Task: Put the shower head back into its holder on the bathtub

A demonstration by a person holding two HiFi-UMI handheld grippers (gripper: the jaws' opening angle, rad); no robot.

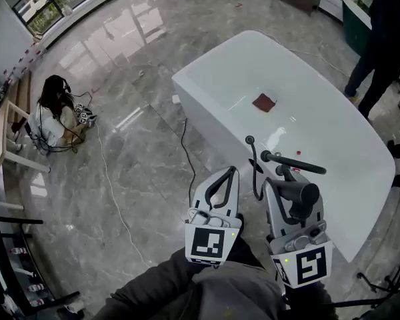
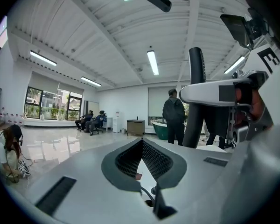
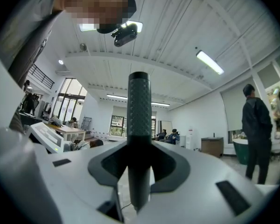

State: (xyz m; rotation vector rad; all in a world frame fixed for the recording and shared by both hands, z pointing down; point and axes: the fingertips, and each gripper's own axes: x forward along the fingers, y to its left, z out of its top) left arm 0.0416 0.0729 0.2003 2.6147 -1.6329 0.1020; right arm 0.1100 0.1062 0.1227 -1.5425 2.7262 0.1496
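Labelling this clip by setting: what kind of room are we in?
Probably a showroom or open office hall, not a home bathroom: a freestanding white bathtub stands on a wide polished stone floor, with big windows and people on office chairs beyond.

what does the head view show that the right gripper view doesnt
Only the head view: the white tub, a red cloth lying in it, and the marker cubes on the grippers.
Only the right gripper view: the ceiling lights and the head camera overhead.
Both: the right gripper shut on the dark shower head, and a standing person in dark clothes.
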